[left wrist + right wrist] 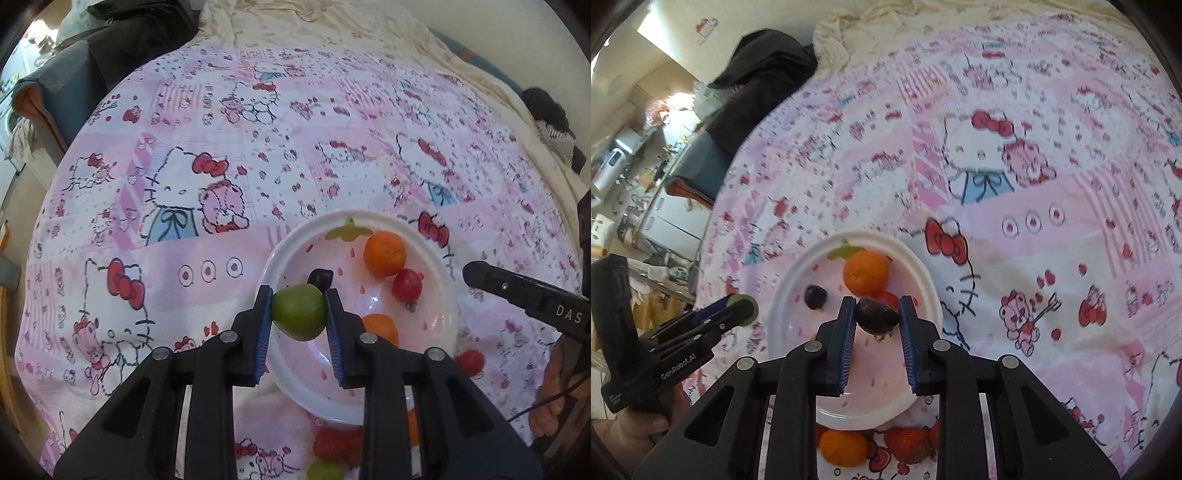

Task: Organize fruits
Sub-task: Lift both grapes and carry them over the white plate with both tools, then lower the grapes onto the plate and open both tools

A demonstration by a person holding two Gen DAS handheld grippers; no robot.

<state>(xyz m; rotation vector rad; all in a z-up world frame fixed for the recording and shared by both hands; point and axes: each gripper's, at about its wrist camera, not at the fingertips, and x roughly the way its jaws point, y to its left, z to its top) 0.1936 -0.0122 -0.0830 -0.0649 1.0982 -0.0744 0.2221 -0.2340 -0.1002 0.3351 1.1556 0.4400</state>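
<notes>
My left gripper is clamped on a green pear above the white bowl, whose tangerine sits toward one o'clock. My right gripper pinches a dark fruit, possibly a plum, over the same bowl. A strawberry lies on the patterned sheet at six o'clock of the bowl.

Pear green. Oranges orange. Plum dark purple-black. Tomato red. Plate white rim, pink centre with red drops, green leaf print. Sheet pink-white, cartoon cats, red bows. Grippers black, blue pads.
</notes>
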